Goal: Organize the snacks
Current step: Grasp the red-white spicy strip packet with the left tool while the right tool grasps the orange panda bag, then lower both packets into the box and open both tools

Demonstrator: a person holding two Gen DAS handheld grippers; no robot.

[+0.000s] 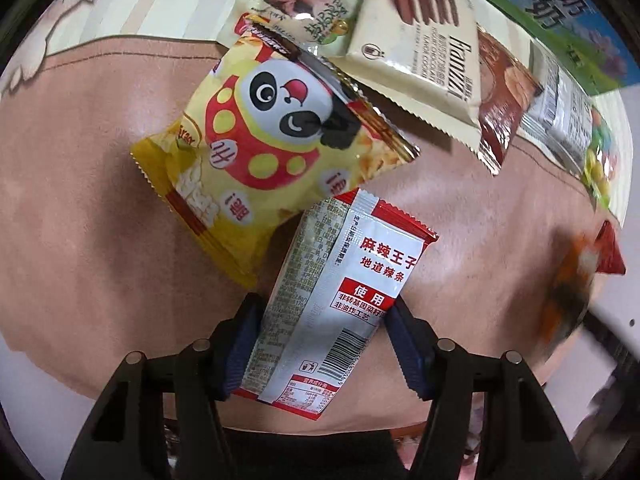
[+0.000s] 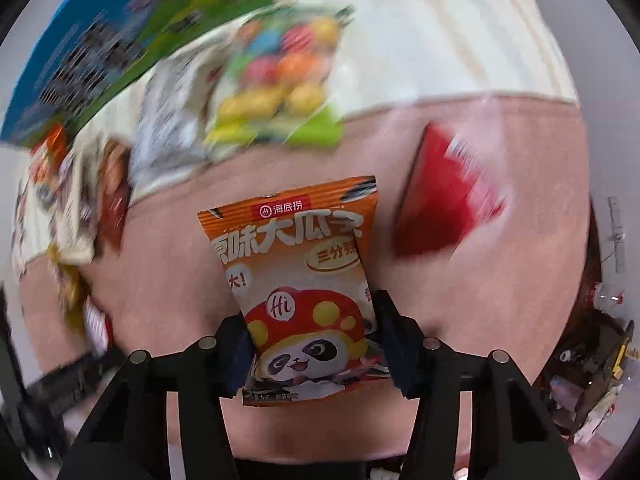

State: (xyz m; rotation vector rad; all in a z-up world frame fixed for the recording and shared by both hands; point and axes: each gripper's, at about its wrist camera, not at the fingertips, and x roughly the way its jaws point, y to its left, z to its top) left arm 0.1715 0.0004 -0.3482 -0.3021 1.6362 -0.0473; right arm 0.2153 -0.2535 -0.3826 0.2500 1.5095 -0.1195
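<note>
My left gripper (image 1: 324, 320) is shut on a white and red spicy-strip packet (image 1: 340, 300), held above the pink cloth. A yellow panda snack bag (image 1: 264, 152) lies just ahead of it, touching the packet's top. My right gripper (image 2: 312, 336) is shut on an orange panda sunflower-seed packet (image 2: 300, 280), held above the cloth. A red packet (image 2: 444, 204) lies on the cloth to its upper right, blurred. The right gripper's orange packet also shows blurred at the right edge of the left wrist view (image 1: 572, 288).
A row of snacks lies along the far edge of the pink cloth (image 1: 100, 184): a Franzzi cookie pack (image 1: 420, 44), a brown packet (image 1: 504, 96), a silver packet (image 1: 560, 116), a colourful candy bag (image 2: 280, 76). A blue-green milk carton box (image 2: 100, 40) stands behind them.
</note>
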